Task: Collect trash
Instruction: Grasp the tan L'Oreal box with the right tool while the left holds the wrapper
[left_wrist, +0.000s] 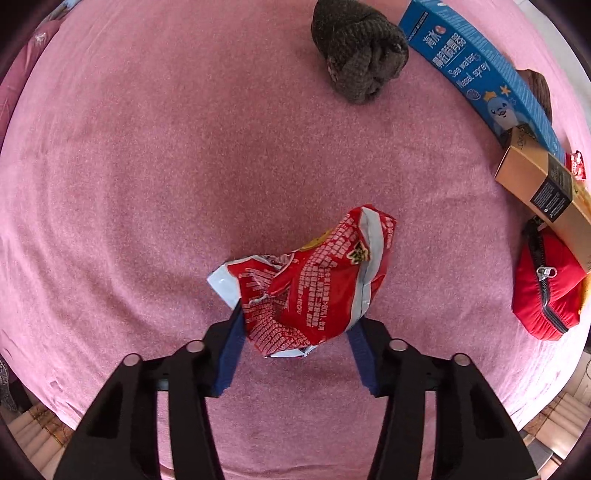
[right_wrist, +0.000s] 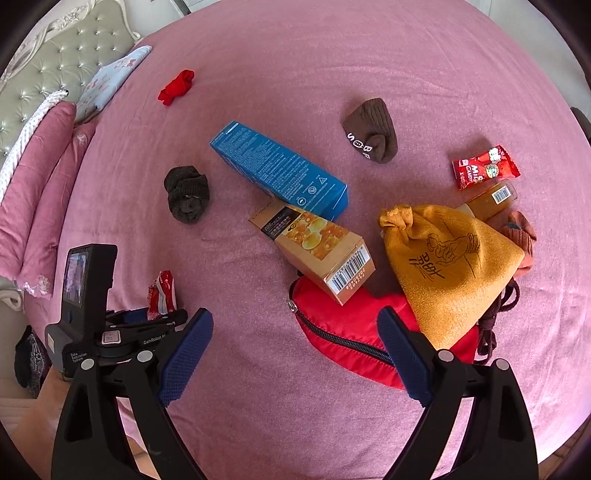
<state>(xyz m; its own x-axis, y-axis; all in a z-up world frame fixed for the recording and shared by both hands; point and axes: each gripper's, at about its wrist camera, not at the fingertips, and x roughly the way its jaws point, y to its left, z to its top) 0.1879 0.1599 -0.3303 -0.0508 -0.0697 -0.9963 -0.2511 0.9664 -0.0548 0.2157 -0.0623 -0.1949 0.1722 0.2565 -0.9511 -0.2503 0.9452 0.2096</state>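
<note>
Clamping left tongs (left_wrist: 295, 325) on the crumpled red wrapper (left_wrist: 314, 284) just above the pink bed (left_wrist: 147, 166) (right tongs (right_wrist: 295, 354) apart, empty); next, probably lifting it clear toward a bin.

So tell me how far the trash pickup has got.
Nothing looks cleared yet. In hand: the left gripper is clamped on the crumpled red snack wrapper. Left on the pink bedspread: the red candy wrapper, blue nasal spray box and gold box. The right gripper is open and empty.
</note>
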